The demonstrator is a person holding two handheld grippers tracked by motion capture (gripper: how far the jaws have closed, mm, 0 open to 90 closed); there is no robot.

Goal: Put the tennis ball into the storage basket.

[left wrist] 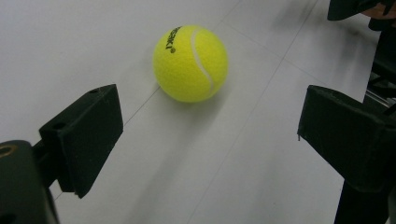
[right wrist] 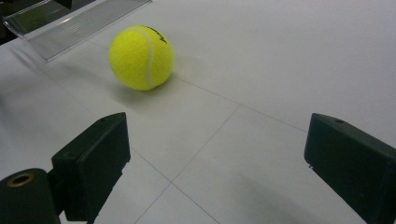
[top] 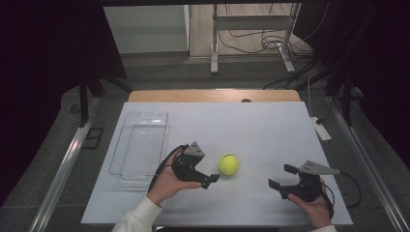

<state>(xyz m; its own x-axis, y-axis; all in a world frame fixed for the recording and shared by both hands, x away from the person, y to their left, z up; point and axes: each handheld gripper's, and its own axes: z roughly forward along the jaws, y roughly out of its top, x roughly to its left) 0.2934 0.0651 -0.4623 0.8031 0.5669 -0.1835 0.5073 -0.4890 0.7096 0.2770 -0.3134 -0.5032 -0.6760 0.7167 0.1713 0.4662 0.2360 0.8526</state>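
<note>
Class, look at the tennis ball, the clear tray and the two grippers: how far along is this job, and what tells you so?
Nothing looks done: the tennis ball lies on the white table, apart from the clear tray, which holds nothing. In hand: the left gripper sits close to the ball, jaws open, not touching it. The right gripper waits open, farther off. Left, probably: gripping the ball and putting it in the tray.

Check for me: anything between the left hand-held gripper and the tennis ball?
Nothing: bare white table separates the open left hand-held gripper from the tennis ball, per the left gripper view.
</note>
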